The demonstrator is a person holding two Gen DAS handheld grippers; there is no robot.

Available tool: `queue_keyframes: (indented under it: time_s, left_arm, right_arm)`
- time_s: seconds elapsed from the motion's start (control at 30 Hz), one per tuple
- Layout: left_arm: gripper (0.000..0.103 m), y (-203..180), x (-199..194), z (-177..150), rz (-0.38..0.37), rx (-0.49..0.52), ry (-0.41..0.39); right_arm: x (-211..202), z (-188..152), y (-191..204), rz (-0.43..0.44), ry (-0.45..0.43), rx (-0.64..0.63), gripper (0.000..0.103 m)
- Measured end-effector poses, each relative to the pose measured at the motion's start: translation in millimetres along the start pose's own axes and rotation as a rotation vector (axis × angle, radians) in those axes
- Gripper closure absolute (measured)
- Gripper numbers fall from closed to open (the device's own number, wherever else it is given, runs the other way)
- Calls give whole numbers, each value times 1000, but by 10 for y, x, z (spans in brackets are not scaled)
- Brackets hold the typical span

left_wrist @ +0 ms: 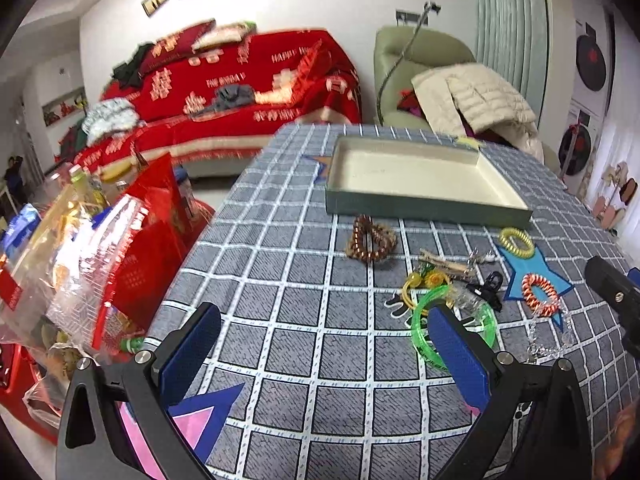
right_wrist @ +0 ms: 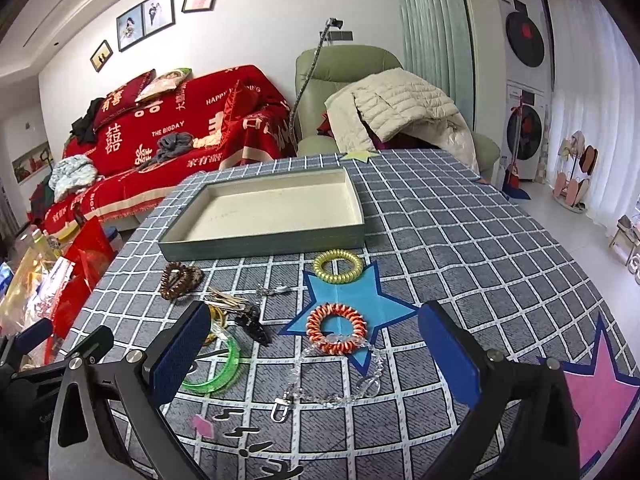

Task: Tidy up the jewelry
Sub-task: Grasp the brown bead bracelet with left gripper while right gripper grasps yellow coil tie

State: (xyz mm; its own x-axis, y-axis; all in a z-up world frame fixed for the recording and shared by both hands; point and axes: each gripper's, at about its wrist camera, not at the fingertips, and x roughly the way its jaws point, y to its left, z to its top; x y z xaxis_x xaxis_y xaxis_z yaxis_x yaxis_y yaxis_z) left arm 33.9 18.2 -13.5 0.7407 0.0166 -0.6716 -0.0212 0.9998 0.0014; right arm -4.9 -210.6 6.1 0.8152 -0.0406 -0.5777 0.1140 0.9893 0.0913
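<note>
A shallow green tray (left_wrist: pixel 424 205) (right_wrist: pixel 264 242) with a cream inside lies empty at the far side of the checked tablecloth. In front of it lie a brown bead bracelet (left_wrist: pixel 373 240) (right_wrist: pixel 179 276), a yellow coil hair tie (left_wrist: pixel 516 242) (right_wrist: pixel 338 267), an orange-and-white coil hair tie (left_wrist: pixel 540 289) (right_wrist: pixel 337 329), a green bangle (left_wrist: pixel 420 332) (right_wrist: pixel 224 372), a black clip (left_wrist: pixel 489 290) (right_wrist: pixel 253 326), hair pins (left_wrist: pixel 448 266) and a clear bead chain (right_wrist: pixel 340 380). My left gripper (left_wrist: pixel 324 346) is open above the cloth, left of the pile. My right gripper (right_wrist: pixel 316 354) is open, just short of the orange hair tie.
Snack bags and a red packet (left_wrist: pixel 100 264) crowd the table's left edge. A red-covered sofa (right_wrist: pixel 180 128) and a green armchair with a beige jacket (right_wrist: pixel 392 108) stand behind the table. Star stickers (right_wrist: pixel 600 392) mark the cloth.
</note>
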Motion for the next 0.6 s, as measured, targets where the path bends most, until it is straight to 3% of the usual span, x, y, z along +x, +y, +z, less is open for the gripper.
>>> queue_keyframes:
  time_s: [0.17,0.27,0.5,0.6]
  left_arm:
    - [0,115,314,181,-56,-17,102]
    - [0,164,504,345,-48,-24,127]
    - [0,94,891,674,-135,7,169]
    - [3,29,1065,765,-160,16,186]
  right_arm:
    - [200,88,-153,-30,67,3,0]
    - [359,181,-286,-32,115,12,0]
    - [862,454,-571,-27,236,77,0]
    - [1118,521,-610,-14,296,91,5]
